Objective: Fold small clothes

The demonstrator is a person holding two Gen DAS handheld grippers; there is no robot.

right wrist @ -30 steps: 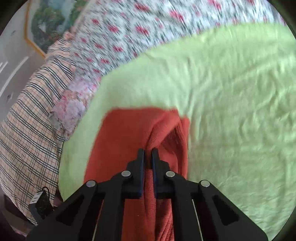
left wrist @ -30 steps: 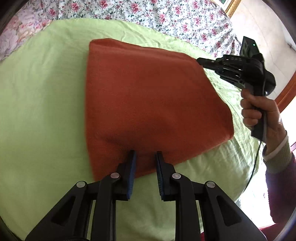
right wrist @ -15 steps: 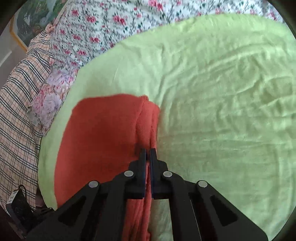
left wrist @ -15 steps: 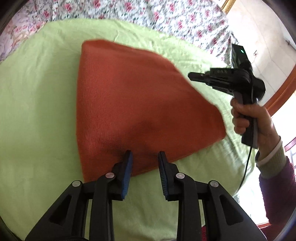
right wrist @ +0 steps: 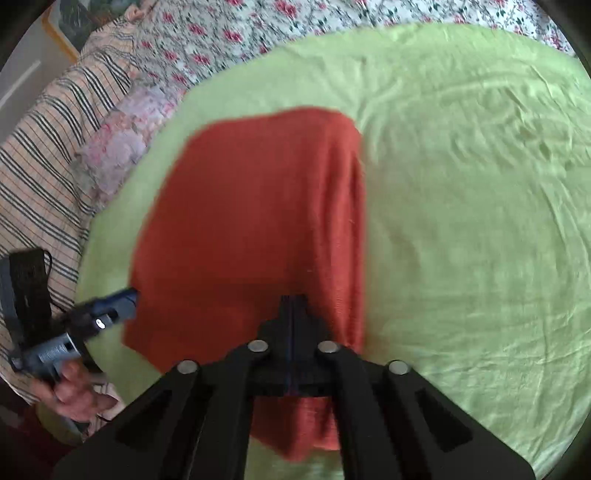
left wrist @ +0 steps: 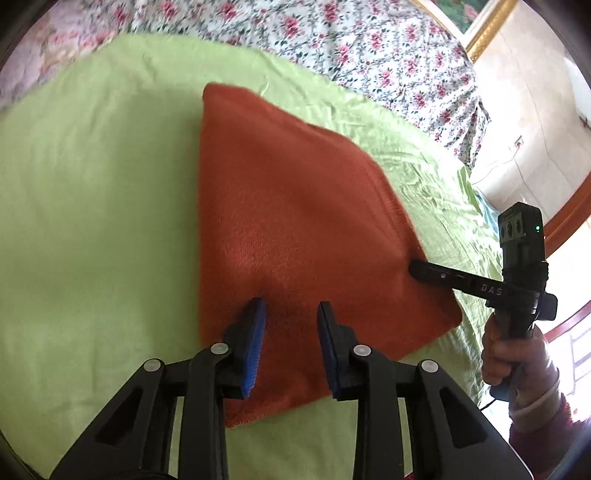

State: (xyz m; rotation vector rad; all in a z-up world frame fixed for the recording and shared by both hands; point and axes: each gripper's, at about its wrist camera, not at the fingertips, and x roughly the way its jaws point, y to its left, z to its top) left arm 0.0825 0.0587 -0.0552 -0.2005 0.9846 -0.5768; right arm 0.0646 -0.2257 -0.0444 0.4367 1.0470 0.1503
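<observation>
Nearest the person, the left gripper [left wrist: 290,314] hangs just above the near edge of the orange knit garment [left wrist: 295,229], its jaws standing apart with the blue pads [left wrist: 255,343] clear of the cloth; nothing is caught between them, though the fabric lies directly beneath the gap. The right gripper [right wrist: 293,301] has its jaws pressed fully together, tips down against the garment's right-hand side, where the knit rises in a thick fold [right wrist: 343,229]. Whether any cloth is pinched between those jaws cannot be told, as the tips meet in a dark line with no fabric visible in it. From the left wrist view the same right gripper [left wrist: 415,267] meets the garment at its right corner, carried by a hand [left wrist: 513,354] in a dark red sleeve with a pale cuff. From the right wrist view the left gripper [right wrist: 127,299] shows at the garment's left corner, held by the other hand [right wrist: 74,391]. The garment lies folded into a compact slab, flat on a light green sheet [left wrist: 92,221] that covers the bed. Beyond the sheet runs a floral bedspread [left wrist: 332,40], and further left a striped plaid blanket [right wrist: 48,140]. No container appears in either view. At the far wall a gilt picture frame [left wrist: 487,26] is partly visible.
</observation>
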